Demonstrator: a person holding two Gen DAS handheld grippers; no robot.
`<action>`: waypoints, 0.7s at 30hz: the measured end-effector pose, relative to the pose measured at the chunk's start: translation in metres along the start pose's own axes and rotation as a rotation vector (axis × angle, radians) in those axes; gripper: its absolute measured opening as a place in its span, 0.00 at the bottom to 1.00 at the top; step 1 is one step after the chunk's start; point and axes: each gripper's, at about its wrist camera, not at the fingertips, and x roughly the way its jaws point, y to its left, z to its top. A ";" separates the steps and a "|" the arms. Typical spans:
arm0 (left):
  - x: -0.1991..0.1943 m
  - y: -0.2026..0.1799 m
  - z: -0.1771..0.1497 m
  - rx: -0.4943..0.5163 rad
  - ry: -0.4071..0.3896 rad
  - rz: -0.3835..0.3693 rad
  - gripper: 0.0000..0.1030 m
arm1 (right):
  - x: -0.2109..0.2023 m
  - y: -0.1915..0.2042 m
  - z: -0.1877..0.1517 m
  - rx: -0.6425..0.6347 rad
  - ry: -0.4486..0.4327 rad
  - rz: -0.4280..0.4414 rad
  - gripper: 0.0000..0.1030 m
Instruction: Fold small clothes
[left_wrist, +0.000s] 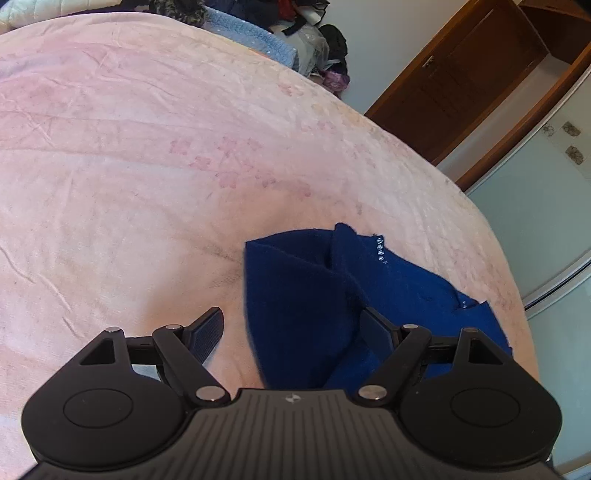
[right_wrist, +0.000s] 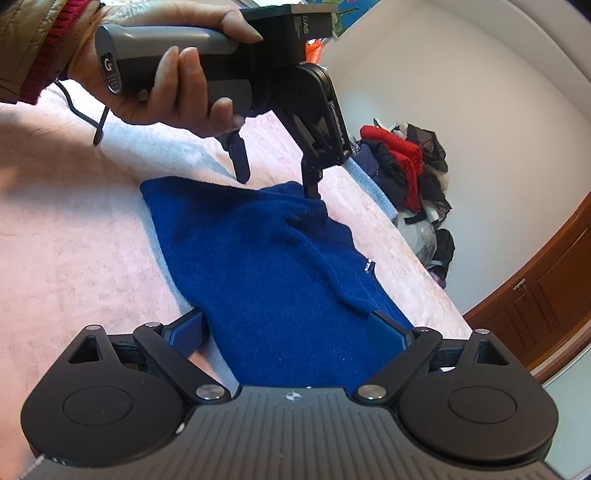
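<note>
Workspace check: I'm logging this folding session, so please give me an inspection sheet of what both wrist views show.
Surface: pink bedspread, wrinkled, with a faint flower print.
Job's things: blue garment lying partly folded on the bedspread.
Clutter: pile of clothes, red and dark, at the far edge by the wall; light blue fleece beside it.
Grippers: left claw open, tips at the garment's far edge, held by a hand; right claw open, garment between the fingers, pads not pressing it.
Cables: black cable hanging below the hand.
Surroundings: white wall; brown wooden cupboard.
</note>
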 end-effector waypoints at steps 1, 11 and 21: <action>-0.001 0.002 0.001 -0.015 -0.009 -0.037 0.79 | 0.000 0.002 0.000 -0.001 -0.002 -0.005 0.92; 0.022 -0.006 0.005 0.031 0.033 -0.039 0.87 | 0.007 -0.005 -0.006 0.118 -0.022 -0.038 1.00; 0.055 -0.025 0.017 0.054 0.004 -0.074 1.00 | 0.037 -0.009 0.011 0.062 -0.006 -0.120 0.98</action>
